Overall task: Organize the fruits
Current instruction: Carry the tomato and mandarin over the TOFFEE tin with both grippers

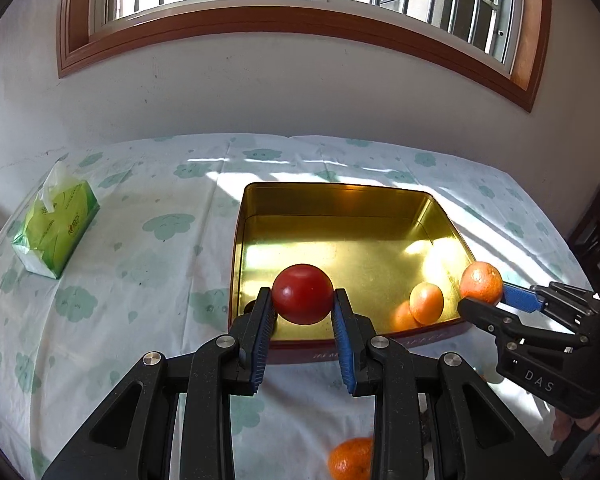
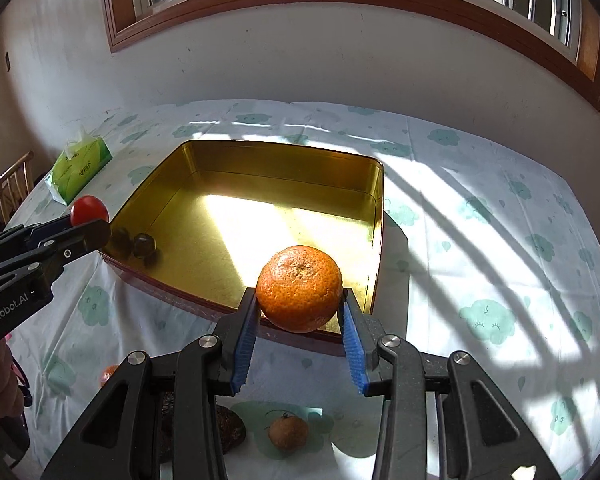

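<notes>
My left gripper (image 1: pixel 302 300) is shut on a round red fruit (image 1: pixel 302 288), held above the near left edge of an open gold tin (image 1: pixel 340 236). My right gripper (image 2: pixel 300 296) is shut on an orange (image 2: pixel 299 280) above the tin's (image 2: pixel 260 184) near right corner. Each gripper shows in the other view: the right gripper (image 1: pixel 484 296) with its orange (image 1: pixel 481 280), the left gripper (image 2: pixel 92 224) with the red fruit (image 2: pixel 89 209). A small dark fruit (image 2: pixel 144 246) lies in the tin's near left corner. Orange shapes (image 1: pixel 426 303) glow in the near right corner; fruit or reflection, I cannot tell.
A green tissue pack (image 1: pixel 56 228) lies at the table's far left. On the cloud-print cloth in front of the tin lie another orange (image 1: pixel 350 458), a small brown fruit (image 2: pixel 288 432) and a dark lump (image 2: pixel 230 428). A wooden chair (image 2: pixel 14 184) stands off the left edge.
</notes>
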`<act>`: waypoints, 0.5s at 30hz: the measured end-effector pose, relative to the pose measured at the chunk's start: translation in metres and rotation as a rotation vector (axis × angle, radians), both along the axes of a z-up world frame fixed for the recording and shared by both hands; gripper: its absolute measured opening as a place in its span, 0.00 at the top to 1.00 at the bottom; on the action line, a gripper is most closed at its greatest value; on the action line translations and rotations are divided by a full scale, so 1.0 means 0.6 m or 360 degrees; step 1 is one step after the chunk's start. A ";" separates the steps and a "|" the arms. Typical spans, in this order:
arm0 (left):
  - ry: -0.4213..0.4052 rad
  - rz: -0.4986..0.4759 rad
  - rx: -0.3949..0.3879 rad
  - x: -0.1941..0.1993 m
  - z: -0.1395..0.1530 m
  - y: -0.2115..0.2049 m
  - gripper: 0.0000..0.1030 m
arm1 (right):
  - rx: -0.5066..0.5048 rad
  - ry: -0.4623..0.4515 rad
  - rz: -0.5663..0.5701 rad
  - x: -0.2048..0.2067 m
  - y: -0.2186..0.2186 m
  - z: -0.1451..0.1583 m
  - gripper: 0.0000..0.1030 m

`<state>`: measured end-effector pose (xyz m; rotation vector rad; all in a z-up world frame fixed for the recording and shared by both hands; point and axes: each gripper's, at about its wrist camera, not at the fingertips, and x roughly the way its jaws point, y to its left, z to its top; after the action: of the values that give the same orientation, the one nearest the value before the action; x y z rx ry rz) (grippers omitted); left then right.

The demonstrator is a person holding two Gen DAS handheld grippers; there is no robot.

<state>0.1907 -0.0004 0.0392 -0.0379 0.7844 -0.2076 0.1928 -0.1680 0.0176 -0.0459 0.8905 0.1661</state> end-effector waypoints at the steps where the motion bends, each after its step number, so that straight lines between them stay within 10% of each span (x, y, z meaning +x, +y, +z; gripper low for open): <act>1: 0.0010 -0.0005 0.0003 0.009 -0.003 -0.004 0.71 | -0.0003 0.0010 0.0001 0.005 -0.001 -0.005 0.65; 15: 0.0150 -0.0029 0.0083 0.068 -0.067 -0.036 0.71 | 0.0015 0.0047 0.0026 0.040 -0.002 -0.031 0.65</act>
<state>0.2317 -0.0223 -0.0010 0.0089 0.8841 -0.2039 0.2168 -0.1695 -0.0012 -0.0424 0.9191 0.1867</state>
